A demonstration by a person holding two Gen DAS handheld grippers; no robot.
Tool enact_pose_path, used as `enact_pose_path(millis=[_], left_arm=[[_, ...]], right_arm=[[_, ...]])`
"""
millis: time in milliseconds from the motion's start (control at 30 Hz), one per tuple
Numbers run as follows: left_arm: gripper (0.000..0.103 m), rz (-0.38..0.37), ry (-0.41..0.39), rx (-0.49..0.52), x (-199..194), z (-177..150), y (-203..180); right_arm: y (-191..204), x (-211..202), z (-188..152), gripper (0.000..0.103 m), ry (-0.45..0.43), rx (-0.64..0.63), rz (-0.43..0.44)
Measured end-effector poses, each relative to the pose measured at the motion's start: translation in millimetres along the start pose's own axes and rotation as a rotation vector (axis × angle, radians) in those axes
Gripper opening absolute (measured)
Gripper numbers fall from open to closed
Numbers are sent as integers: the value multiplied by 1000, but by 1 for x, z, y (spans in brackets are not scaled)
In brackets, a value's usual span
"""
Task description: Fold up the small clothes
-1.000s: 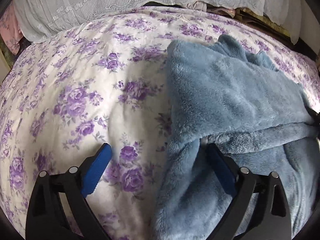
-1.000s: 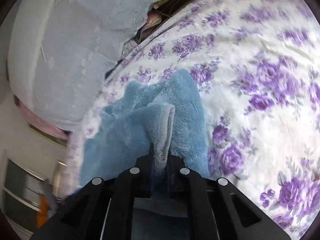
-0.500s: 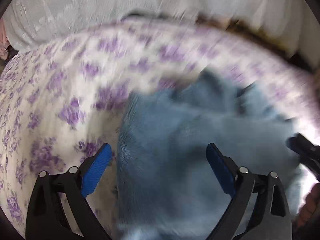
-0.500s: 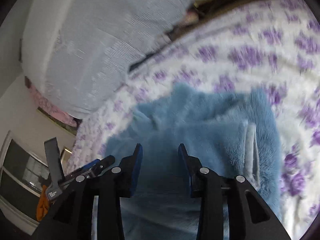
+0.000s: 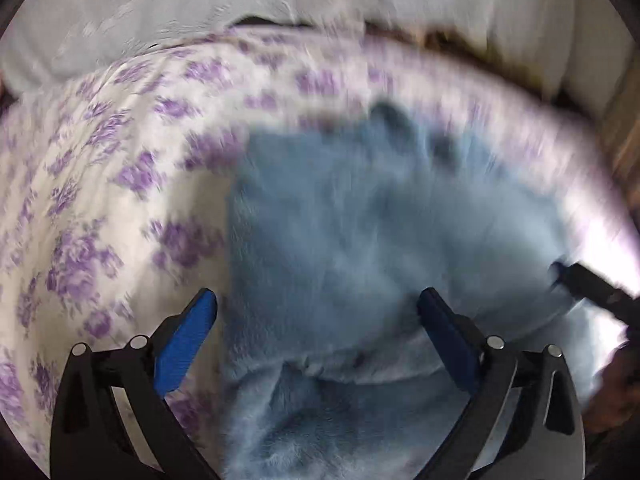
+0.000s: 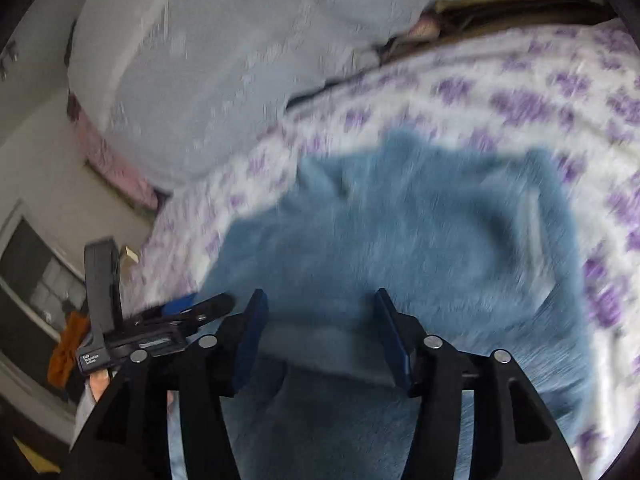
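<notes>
A fluffy blue garment (image 5: 360, 240) lies folded on a bed with a white and purple floral cover (image 5: 100, 184). It also shows in the right wrist view (image 6: 420, 240). My left gripper (image 5: 316, 320) is open and empty, just above the garment's near left part. My right gripper (image 6: 320, 320) is open and empty, over the garment's near edge. The right gripper shows at the right edge of the left wrist view (image 5: 592, 288). The left gripper shows at the left of the right wrist view (image 6: 160, 320). Both views are blurred by motion.
Pale grey pillows (image 5: 200, 12) lie at the head of the bed, also in the right wrist view (image 6: 220, 60). Dark items (image 6: 500, 12) sit behind them. A window (image 6: 36, 280) and an orange cloth (image 6: 68, 348) are off the bed's left side.
My right gripper has let go of the garment's edge, opened and drawn back. The garment now lies folded flat. Both grippers have pulled back from it.
</notes>
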State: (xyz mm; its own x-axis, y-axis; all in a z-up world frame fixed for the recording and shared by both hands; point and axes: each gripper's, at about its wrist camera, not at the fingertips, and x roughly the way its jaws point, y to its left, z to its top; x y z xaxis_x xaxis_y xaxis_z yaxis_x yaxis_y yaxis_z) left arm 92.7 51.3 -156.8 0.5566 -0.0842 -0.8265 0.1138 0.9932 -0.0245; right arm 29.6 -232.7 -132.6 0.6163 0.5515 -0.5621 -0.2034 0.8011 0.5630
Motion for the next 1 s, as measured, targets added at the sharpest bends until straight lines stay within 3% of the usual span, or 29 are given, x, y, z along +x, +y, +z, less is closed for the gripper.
enact_pose_path(millis=[33,133,200,300,433,467,500,533,567,600,633,700,800,867,933,1000], left_arm=[[99,3,4,11,10,-7,-2],[99,-86,28,-126,-4,-5,20],[98,-110,-51,-154,-29,-1,24],[98,-60,-113,-93,-42,16,11],[99,54,-57,-43,-9,57,-7],[99,85,-21,-58,11,65,-4],[99,126,30,-79,33,69,4],[99,116,80,-112,51,70,16],[99,31,109,-174,65,66,29],[99,-16,52,-239,60,62,42],[99,-26,62,-253,57,60,47],[98,-23,63,-270,46,54,50],[98,-24,-26,-221,14,34,48],[99,47,-8,-150,23,18,49],[99,-42,7,-212,27,11,63],[98,-70,22,-261,16,5,69]], right_arm=[[-4,8,-8,55,20,-9,-13],[-9,-12,-11,51,-4,40,-7],[-1,-30,-10,54,-52,17,-24],[7,-39,5,55,-101,-27,-47],[-22,-18,40,55,-127,82,-114],[-32,-10,45,53,-119,102,-139],[-47,-1,48,38,-106,128,-156],[-69,5,45,27,-112,184,-133],[-79,7,44,11,-125,226,-114],[-86,4,42,12,-132,265,-97],[-89,-7,38,15,-140,304,-65],[-78,-25,32,50,-177,275,-82],[-52,-48,19,62,-214,156,-94],[-53,-36,9,65,-143,117,-103],[-61,-22,4,65,-120,121,-88],[-55,-32,5,64,-141,123,-108]])
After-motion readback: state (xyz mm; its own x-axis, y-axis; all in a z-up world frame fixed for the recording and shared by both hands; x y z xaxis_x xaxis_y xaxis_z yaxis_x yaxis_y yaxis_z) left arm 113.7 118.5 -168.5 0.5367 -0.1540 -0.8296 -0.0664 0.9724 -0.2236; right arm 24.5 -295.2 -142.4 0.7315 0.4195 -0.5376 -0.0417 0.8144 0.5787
